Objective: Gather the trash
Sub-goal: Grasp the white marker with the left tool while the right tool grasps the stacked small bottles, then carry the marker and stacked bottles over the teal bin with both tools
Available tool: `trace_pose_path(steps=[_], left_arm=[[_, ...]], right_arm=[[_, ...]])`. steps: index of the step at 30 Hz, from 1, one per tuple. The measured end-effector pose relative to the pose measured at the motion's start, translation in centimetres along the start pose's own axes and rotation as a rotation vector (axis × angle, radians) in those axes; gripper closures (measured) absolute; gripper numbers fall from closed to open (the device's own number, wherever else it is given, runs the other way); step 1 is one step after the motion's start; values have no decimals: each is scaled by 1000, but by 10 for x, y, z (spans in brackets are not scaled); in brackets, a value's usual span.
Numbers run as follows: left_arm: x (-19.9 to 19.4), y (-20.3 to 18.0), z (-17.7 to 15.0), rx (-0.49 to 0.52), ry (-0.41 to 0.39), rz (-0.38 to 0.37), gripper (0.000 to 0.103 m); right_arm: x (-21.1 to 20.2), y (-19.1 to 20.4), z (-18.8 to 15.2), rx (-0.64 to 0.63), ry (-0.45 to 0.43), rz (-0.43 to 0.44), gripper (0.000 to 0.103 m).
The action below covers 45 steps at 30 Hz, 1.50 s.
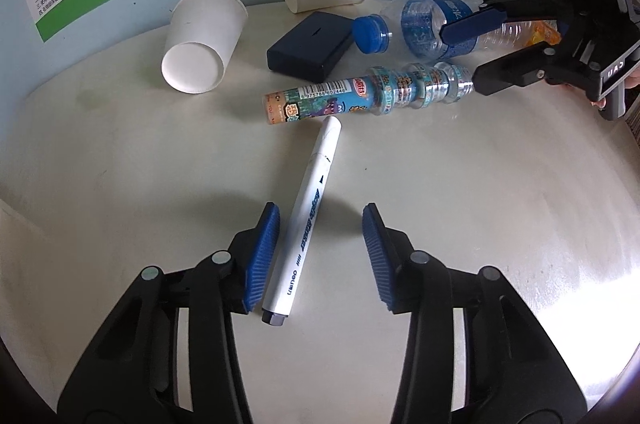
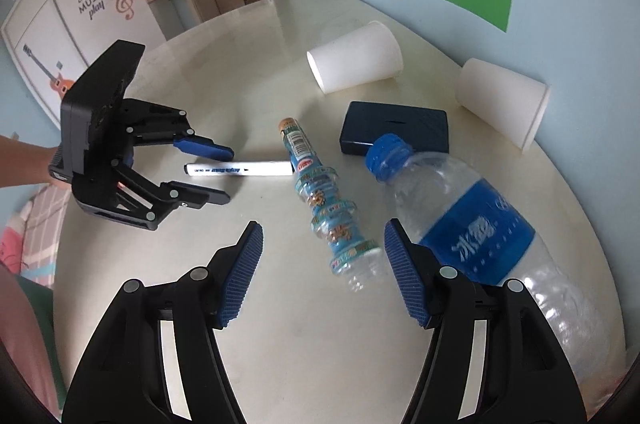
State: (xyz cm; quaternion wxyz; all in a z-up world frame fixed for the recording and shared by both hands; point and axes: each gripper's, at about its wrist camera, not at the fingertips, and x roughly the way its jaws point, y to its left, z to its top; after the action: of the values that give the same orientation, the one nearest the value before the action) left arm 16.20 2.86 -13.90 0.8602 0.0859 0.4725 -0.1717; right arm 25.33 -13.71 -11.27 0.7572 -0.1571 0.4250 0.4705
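Left wrist: left gripper (image 1: 320, 256) wide open, straddling marker (image 1: 304, 220); right gripper (image 2: 322, 272) likewise, empty.

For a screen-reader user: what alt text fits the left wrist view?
Open left tool straddles a white marker on a pale table; beyond lie two paper cups, a dark box, two plastic bottles, and the open right tool.

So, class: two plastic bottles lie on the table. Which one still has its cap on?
The larger water bottle with the plain blue label: its blue cap is on. The slim ridged bottle with the cartoon wrap shows no such blue cap.
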Motion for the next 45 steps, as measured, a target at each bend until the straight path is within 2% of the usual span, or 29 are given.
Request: trace_pose_path(steps=[6, 8, 9, 10, 12, 17, 20, 21, 22, 24, 27, 33, 40, 45], left_arm=[[-5, 10, -4, -30, 18, 12, 63], [-7, 15, -6, -54, 16, 18, 63], [-7, 17, -7, -63, 14, 19, 64], [-8, 19, -8, -70, 12, 24, 63], [-11, 21, -13, -83, 6, 9, 59], [-13, 9, -16, -43, 18, -6, 63], [-5, 1, -6, -11, 19, -19, 78], [-2, 1, -2, -4, 22, -35, 90], [0, 0, 1, -3, 28, -53, 92], [2, -2, 5, -4, 38, -74, 92], [5, -8, 8, 16, 38, -61, 92], [-12, -11, 5, -6, 3, -57, 92], [-65, 4, -8, -67, -42, -31, 92], [-105, 22, -36, -103, -59, 14, 92]], right_arm=[[42, 8, 16, -49, 44, 11, 42], [54, 10, 15, -60, 66, -7, 59], [57, 13, 13, -75, 63, -26, 62], [58, 14, 12, -79, 57, -25, 69], [58, 15, 11, -50, 57, -11, 69], [49, 17, 2, 10, 46, -15, 69], [36, 12, -7, 99, 19, -4, 69], [30, 10, -11, 120, 16, -4, 69], [24, 9, -16, 137, 10, -9, 69], [11, 8, -25, 155, 4, -15, 69], [-3, 7, -34, 178, -2, -28, 69], [-19, 9, -40, 202, -31, -27, 69], [-32, 37, -24, 171, -70, -4, 69], [-38, 71, -4, 106, -72, 19, 69]])
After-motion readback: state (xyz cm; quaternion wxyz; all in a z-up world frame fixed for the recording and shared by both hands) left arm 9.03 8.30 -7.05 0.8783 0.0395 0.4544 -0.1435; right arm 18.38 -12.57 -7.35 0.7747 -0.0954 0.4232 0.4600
